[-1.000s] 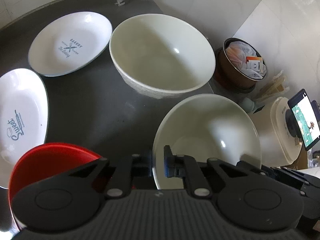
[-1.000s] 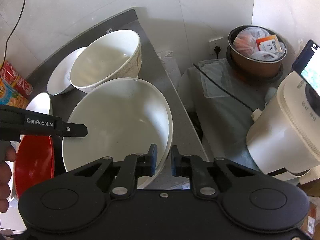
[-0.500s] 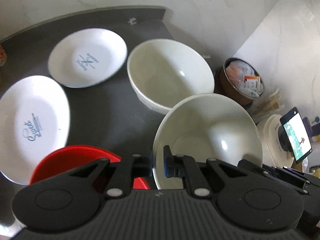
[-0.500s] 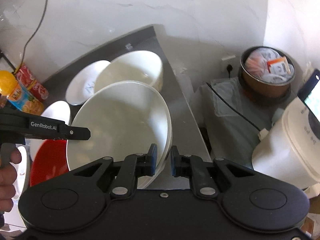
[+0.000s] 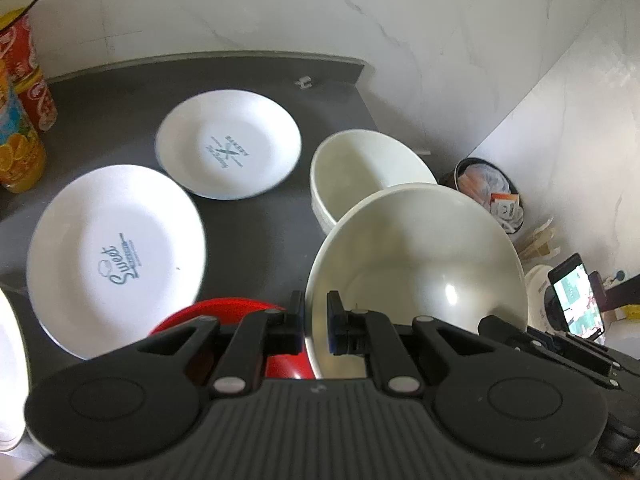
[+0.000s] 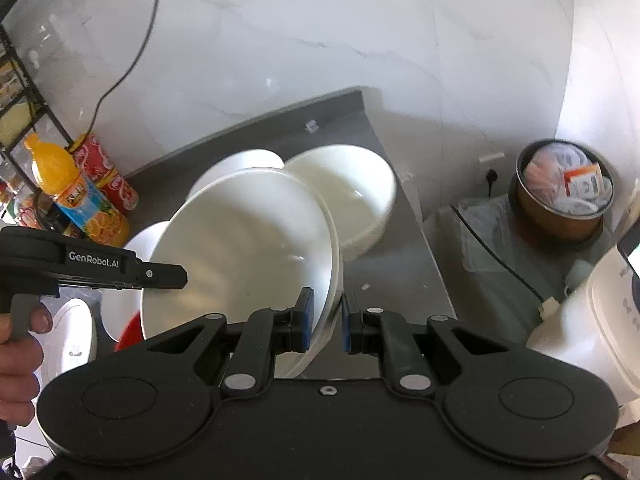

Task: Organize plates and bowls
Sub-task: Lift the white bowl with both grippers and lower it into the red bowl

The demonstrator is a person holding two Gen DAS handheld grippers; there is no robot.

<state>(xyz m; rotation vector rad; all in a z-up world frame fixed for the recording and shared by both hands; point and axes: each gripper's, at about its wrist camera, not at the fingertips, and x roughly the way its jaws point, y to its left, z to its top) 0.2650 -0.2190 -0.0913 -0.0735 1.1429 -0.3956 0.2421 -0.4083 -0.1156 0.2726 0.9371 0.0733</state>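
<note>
A large white bowl (image 5: 416, 264) hangs tilted in the air above the dark counter (image 5: 256, 232), held from both sides. My left gripper (image 5: 314, 328) is shut on its near rim. My right gripper (image 6: 326, 324) is shut on the opposite rim of the same bowl (image 6: 240, 256). Below, a second white bowl (image 5: 360, 168) stands near the counter's right edge. Two white printed plates (image 5: 228, 144) (image 5: 116, 252) lie to its left. A red bowl (image 5: 224, 312) sits partly hidden behind my left gripper's fingers.
Another white plate (image 5: 8, 360) shows at the left edge. Red cans (image 5: 28, 76) and an orange juice bottle (image 6: 76, 196) stand at the back left. Past the counter's right edge are a full waste bin (image 6: 564, 184), a white rice cooker (image 6: 580, 320) and a phone (image 5: 576, 300).
Both grippers have risen and pulled back with the white bowl held between them. The counter's plates and second bowl now look smaller and farther below.
</note>
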